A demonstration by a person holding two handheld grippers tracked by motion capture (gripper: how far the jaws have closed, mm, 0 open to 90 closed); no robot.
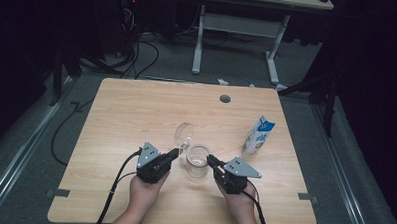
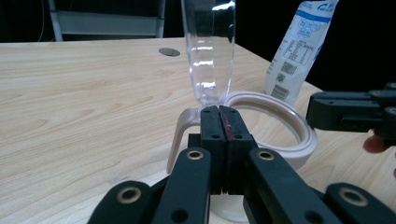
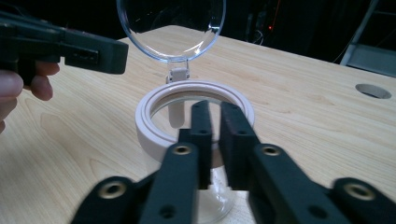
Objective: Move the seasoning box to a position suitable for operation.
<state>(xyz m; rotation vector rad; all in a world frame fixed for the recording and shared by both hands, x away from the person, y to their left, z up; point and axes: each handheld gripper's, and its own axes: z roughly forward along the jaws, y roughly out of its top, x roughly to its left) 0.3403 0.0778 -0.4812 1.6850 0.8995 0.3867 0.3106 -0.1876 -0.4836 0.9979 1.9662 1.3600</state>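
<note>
A clear glass jar [image 1: 197, 162] stands near the middle of the wooden table [image 1: 121, 109], toward the person's edge, with both grippers drawn up to it from either side. The jar carries a white collar ring [image 3: 154, 133] around its mouth, and its transparent round lid [image 3: 170, 28] stands flipped up on a small hinge at the far side of the ring.

The left gripper [image 1: 174, 154] sits at the jar's left. In the left gripper view its two black jaws are pressed together, pad against pad, right at the ring's edge beside the curved white tab [image 2: 180, 135] that hangs from the collar; whether they pinch a thin part of the ring between them cannot be told.

The right gripper [image 1: 211, 159] sits at the jar's right. In the right gripper view its jaws stand slightly apart with a narrow gap between them, their tips just over the near rim of the ring, and nothing is caught between the pads.

A blue and white milk carton [image 1: 258, 135] stands upright well to the right of the jar, apart from it. A round grommet hole [image 1: 225, 99] lies near the table's far edge.
</note>
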